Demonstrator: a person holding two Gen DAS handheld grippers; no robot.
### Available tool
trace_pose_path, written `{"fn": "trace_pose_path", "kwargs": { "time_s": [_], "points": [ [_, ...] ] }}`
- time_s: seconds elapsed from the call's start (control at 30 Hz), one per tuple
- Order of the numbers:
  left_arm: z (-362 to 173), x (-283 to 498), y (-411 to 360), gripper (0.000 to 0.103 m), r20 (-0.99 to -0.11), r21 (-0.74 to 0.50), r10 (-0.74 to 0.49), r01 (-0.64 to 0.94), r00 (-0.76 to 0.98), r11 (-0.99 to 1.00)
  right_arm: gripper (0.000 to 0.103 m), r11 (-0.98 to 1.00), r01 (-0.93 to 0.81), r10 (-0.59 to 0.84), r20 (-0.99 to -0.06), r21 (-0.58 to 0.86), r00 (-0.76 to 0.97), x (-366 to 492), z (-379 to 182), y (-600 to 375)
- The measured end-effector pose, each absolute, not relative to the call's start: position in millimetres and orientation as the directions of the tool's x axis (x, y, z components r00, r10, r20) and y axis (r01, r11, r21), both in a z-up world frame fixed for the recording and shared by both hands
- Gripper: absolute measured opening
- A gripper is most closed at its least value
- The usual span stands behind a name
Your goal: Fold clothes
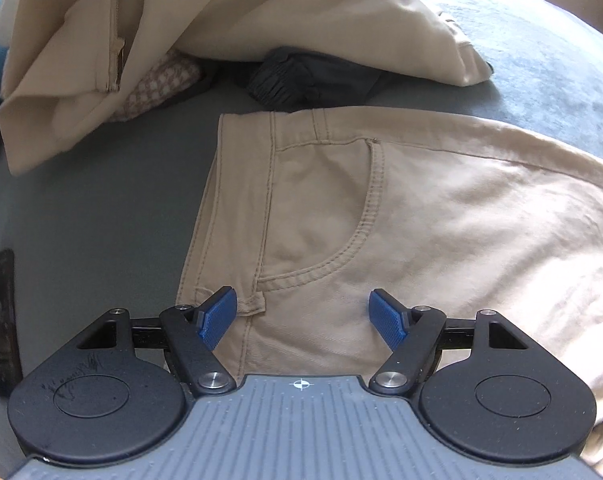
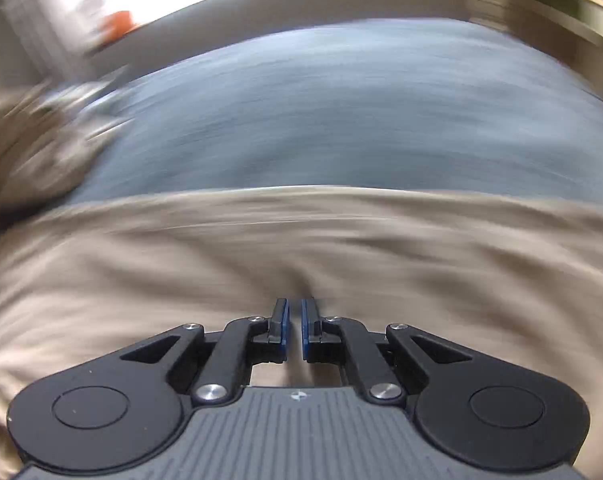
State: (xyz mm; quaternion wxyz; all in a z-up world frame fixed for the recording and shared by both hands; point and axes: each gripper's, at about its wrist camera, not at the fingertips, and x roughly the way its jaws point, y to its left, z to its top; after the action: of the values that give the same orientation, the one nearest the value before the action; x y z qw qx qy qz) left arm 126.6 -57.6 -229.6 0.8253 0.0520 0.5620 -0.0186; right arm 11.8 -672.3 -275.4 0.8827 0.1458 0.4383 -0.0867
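It looked like a home bedroom: a grey-blue bedspread [image 1: 533, 40] lay ahead of the gripper, with loose clothes [image 1: 237, 8] heaped beyond.

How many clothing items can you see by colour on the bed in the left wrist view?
Tan or beige: 2, the flat trousers and the crumpled garment
Checked beige-and-white: 1, the checked cloth
Black: 1, the black garment
Total: 4

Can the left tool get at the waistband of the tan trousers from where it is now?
Probably yes: the left tool hangs open over the tan trousers, its blue pads astride the waistband, with nothing lying between.
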Motion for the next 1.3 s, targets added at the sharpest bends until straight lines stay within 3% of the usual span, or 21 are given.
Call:
{"fn": "trace_pose_path", "kwargs": {
  "time_s": [0.07,0.17,0.37,0.53,0.6,0.8,0.87,1.0,1.3],
  "points": [
    [-229.7,125.8,-60.2,0.074,-0.929,0.073,0.034,0.09,0.369,0.993,0.006,0.877,0.477,-0.238,-0.816,0.052,0.527,-15.3,-273.2,-732.6],
    [-228.3,124.9,-64.7,0.074,-0.927,0.092,0.041,0.12,0.374,0.988,0.008,0.774,0.631,-0.334,-0.817,0.047,0.47,-39.0,-269.6,-776.7],
    [-216.4,121.8,-69.0,0.074,-0.924,0.132,0.051,0.19,0.379,0.973,0.016,0.866,0.462,-0.143,-0.789,0.193,0.598,9.4,-270.6,-740.1],
    [-198.4,111.5,-63.5,0.074,-0.933,0.102,0.015,0.223,0.359,0.97,0.017,0.632,0.768,-0.375,-0.824,0.106,0.423,-12.3,-270.8,-794.2],
    [-193.3,106.4,-60.3,0.074,-0.94,0.081,-0.001,0.225,0.341,0.971,0.018,0.605,0.787,-0.371,-0.831,0.123,0.415,-35.1,-256.7,-802.7],
    [-196.0,87.3,-58.3,0.074,-0.96,0.035,-0.029,0.219,0.28,0.975,0.022,0.759,0.624,-0.165,-0.871,0.187,0.462,-66.2,-233.7,-745.8],
    [-197.8,80.6,-56.5,0.074,-0.965,0.037,-0.026,0.235,0.263,0.971,0.031,0.688,0.716,-0.224,-0.904,0.117,0.363,-79.3,-245.9,-748.1],
    [-178.5,68.3,-32.5,0.074,-0.948,0.04,-0.046,0.26,0.314,0.965,0.031,0.45,0.89,-0.38,-0.917,-0.065,0.125,-118.8,-257.6,-768.7],
    [-149.1,34.1,60.7,0.074,-0.926,-0.181,-0.194,0.072,0.325,0.981,0.037,0.36,0.906,-0.281,-0.901,0.221,0.331,-237.0,-200.8,-673.1]
  ]
}}
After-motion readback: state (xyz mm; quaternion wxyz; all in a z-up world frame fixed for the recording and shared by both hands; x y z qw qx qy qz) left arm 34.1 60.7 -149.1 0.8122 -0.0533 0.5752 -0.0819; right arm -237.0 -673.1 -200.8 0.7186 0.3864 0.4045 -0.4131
